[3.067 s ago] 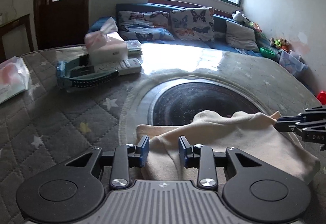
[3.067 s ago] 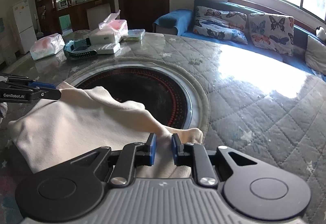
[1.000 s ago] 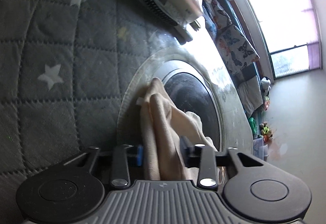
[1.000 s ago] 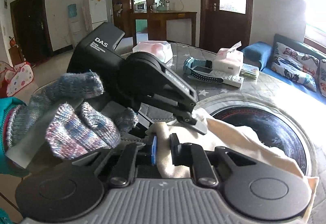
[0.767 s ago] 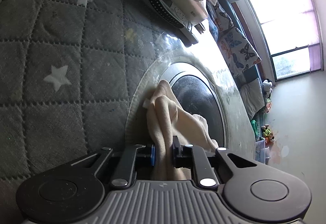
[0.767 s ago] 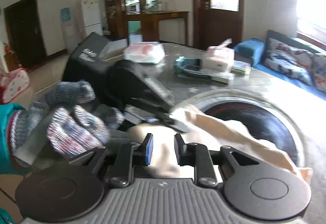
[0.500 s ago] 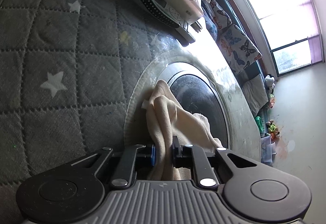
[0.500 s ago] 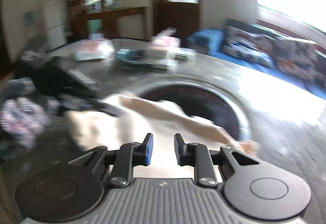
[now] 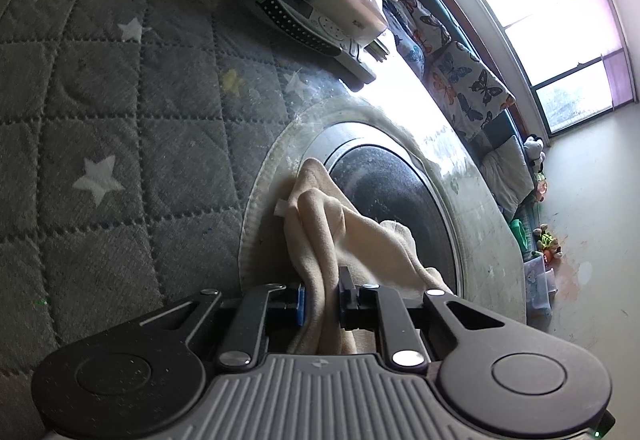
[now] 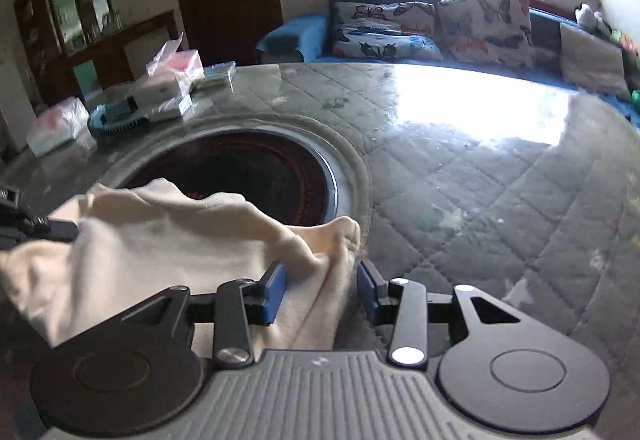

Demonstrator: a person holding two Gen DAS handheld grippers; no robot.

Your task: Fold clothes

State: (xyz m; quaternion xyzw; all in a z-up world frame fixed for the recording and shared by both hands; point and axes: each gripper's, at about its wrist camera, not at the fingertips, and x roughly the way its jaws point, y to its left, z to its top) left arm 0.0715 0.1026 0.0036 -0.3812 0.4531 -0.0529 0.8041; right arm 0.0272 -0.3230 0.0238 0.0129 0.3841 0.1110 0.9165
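A cream garment (image 9: 344,236) lies bunched over the near rim of the round dark inset (image 9: 392,195) in the table. My left gripper (image 9: 322,300) is shut on a gathered fold of it. In the right wrist view the same cream garment (image 10: 168,240) stretches leftward to the left gripper's fingers (image 10: 32,226) at the frame's left edge. My right gripper (image 10: 320,290) hangs over the garment's right corner with its jaws opening. Cloth lies between the blue pads (image 10: 274,290) and they do not press on it.
The quilted grey table cover (image 10: 480,207) with star prints spreads all round. A tissue box (image 10: 168,79), a remote and brush (image 10: 120,117) and a plastic packet (image 10: 56,127) sit at the table's far left. A sofa with butterfly cushions (image 10: 440,27) stands under the window.
The right gripper let go of the end next to the left gripper, swung right along the garment to its other corner, and its jaws widened. The left gripper tightened on its fold and stayed put.
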